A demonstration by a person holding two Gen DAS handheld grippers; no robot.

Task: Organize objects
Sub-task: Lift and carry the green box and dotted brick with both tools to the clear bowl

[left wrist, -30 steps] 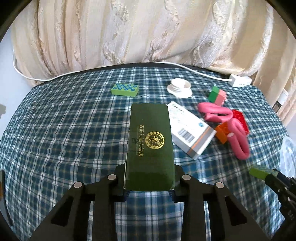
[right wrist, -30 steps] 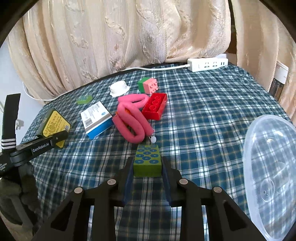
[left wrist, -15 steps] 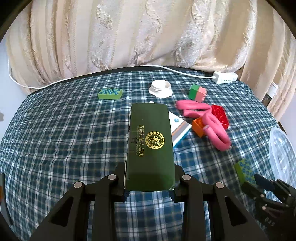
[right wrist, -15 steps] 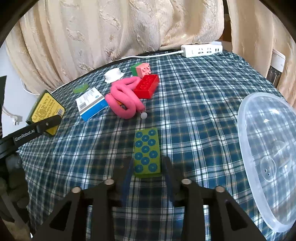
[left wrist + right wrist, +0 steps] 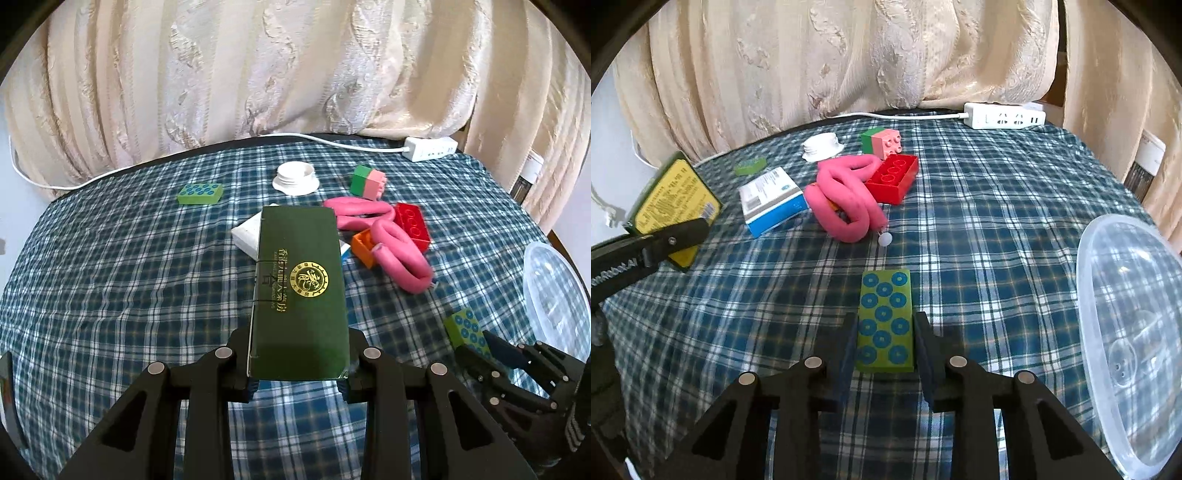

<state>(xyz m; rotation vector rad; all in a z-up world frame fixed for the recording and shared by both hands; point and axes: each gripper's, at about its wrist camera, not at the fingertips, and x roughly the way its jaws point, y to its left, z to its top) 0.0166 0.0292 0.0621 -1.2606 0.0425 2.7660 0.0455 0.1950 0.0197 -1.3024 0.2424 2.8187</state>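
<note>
My left gripper [image 5: 299, 365] is shut on a dark green box [image 5: 299, 291] with a gold emblem, held above the plaid tablecloth [image 5: 110, 277]. The right wrist view shows that box [image 5: 672, 195] at the left with its yellow label. My right gripper [image 5: 885, 332] has a green tile with blue dots [image 5: 884, 325] between its fingers. Its jaws are closing on the tile's long sides, and the tile's far end reaches out ahead of them. The same tile [image 5: 467, 328] shows at the lower right of the left wrist view.
Mid-table lie a white-and-blue carton [image 5: 772, 205], a pink foam tube [image 5: 846, 199], a red brick [image 5: 894, 177], an orange brick [image 5: 364, 245], a green-pink brick [image 5: 882, 140], a white cap [image 5: 823, 146] and a second green tile [image 5: 200, 194]. A clear plastic container [image 5: 1130, 332] is at the right. A power strip [image 5: 1004, 116] lies by the curtain.
The left gripper shifted right with the box, so the table's things slid left in its view. The right jaws parted briefly, the tile tipped lengthwise, and they closed on it again.
</note>
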